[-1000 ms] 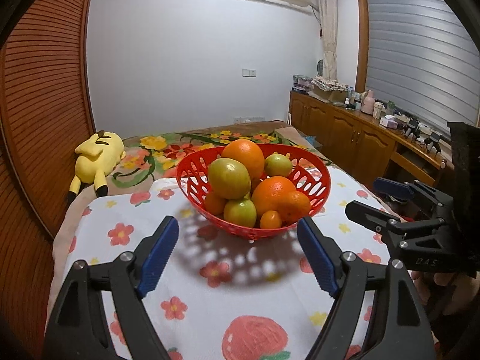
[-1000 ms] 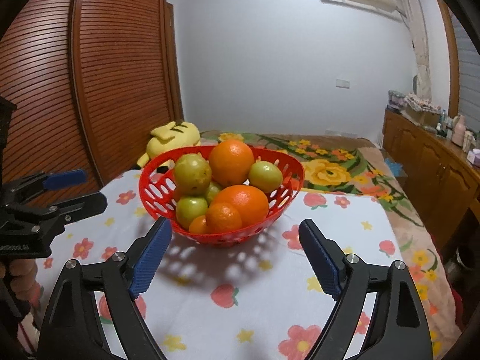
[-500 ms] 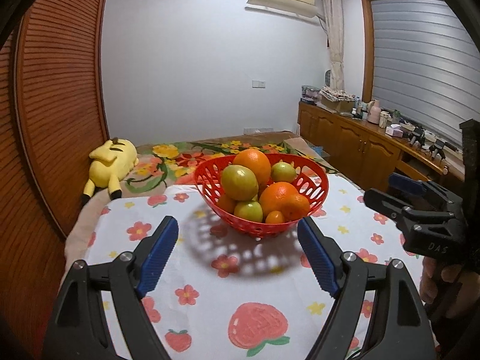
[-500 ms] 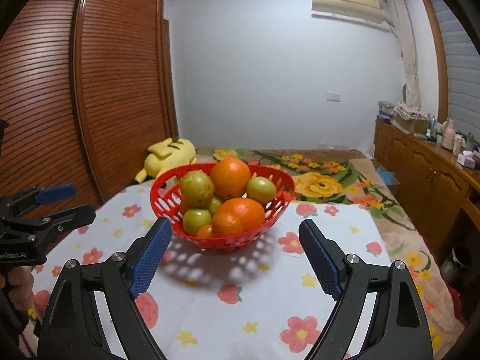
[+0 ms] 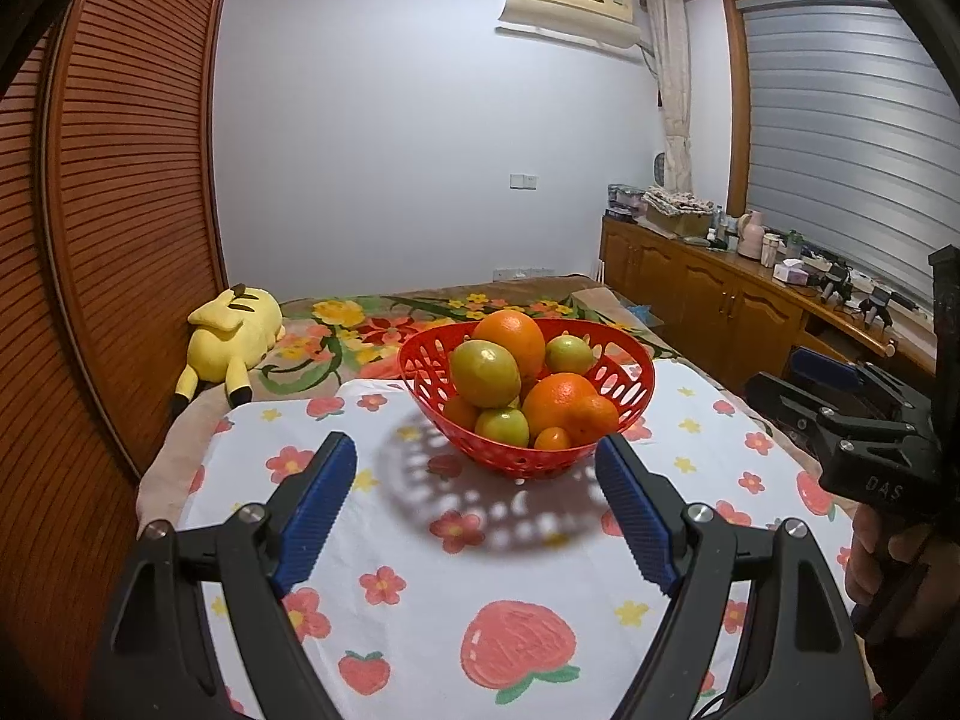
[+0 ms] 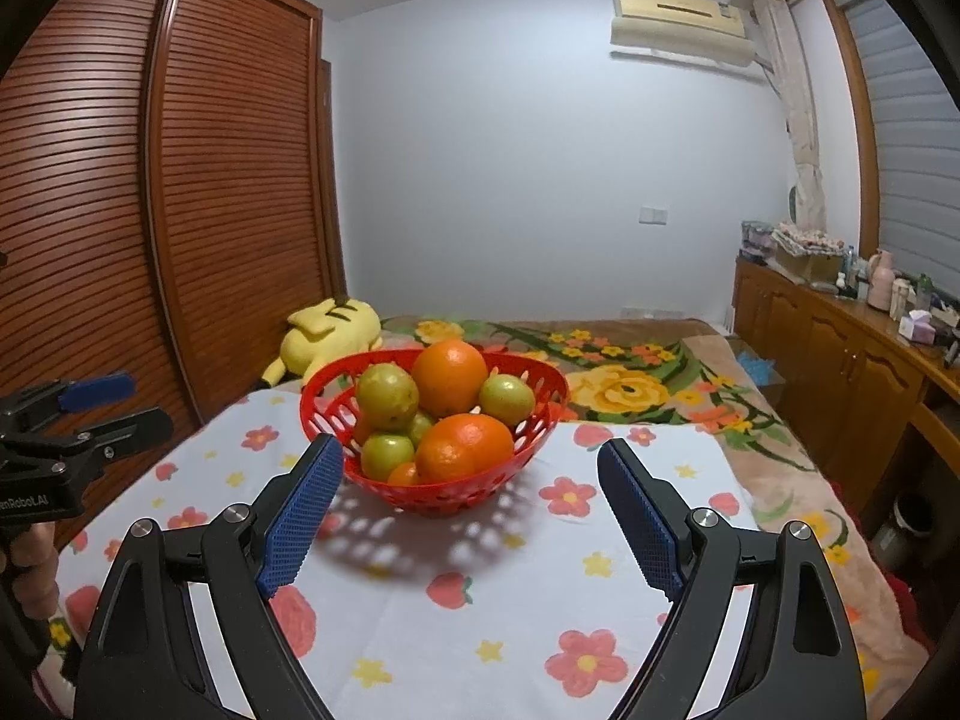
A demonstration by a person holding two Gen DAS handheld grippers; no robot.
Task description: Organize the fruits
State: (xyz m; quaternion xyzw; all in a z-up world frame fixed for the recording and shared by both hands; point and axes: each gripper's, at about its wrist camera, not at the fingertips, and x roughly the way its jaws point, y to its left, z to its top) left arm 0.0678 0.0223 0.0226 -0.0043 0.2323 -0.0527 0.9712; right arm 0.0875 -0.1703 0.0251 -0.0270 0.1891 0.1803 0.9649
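Note:
A red perforated basket stands on the flowered tablecloth, piled with oranges, green fruits and small orange ones. My left gripper is open, its blue pads empty, short of the basket. My right gripper is open too, nothing between its pads, the basket just beyond. Each gripper also shows at the edge of the other's view, held by a hand: the right one, the left one.
A yellow plush toy lies on the flowered bedspread behind the table. A slatted wooden wardrobe lines the left side. A wooden sideboard with bottles and boxes runs along the right wall.
Both grippers have drawn back and lifted a little, so the basket looks smaller and farther off. Both stay open and empty.

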